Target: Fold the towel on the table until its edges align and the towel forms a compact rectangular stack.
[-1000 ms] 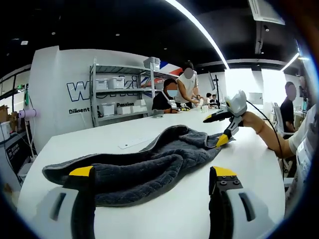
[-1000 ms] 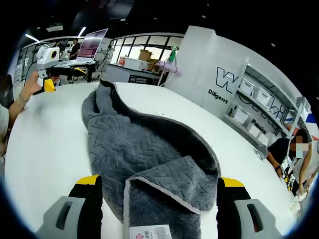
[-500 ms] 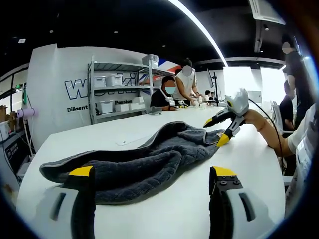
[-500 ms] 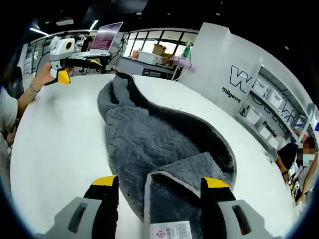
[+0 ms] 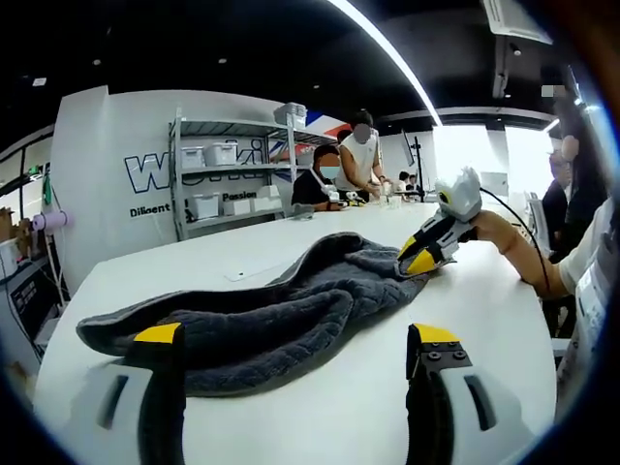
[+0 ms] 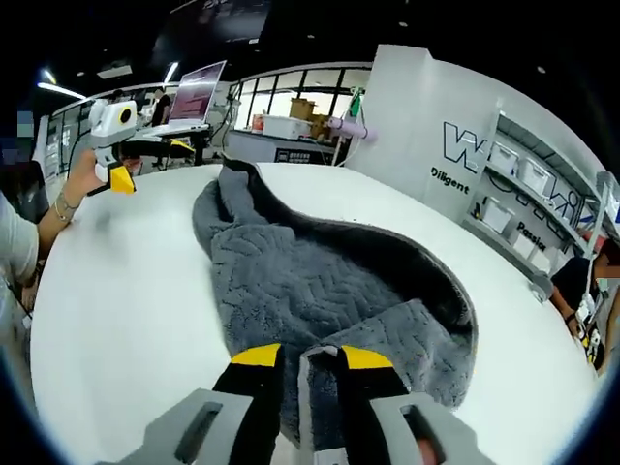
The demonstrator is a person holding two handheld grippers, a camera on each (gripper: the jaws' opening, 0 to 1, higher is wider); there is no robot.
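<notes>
A dark grey towel lies crumpled in a long strip across the white table. My left gripper stands open at the towel's near side, its jaws wide apart and holding nothing. At the towel's far end my right gripper pinches the edge. In the right gripper view the towel stretches away, and my right gripper is shut on its near, light-hemmed edge. The left gripper is held by a hand at the far left, above the table.
A metal shelf rack with white bins stands against the back wall. People work at the table's far end, and another person stands at the right. A laptop and desks lie beyond the towel's far end.
My right gripper's jaws have closed from wide apart onto the towel's edge, after lowering to the towel. The left gripper has stayed open and almost still.
</notes>
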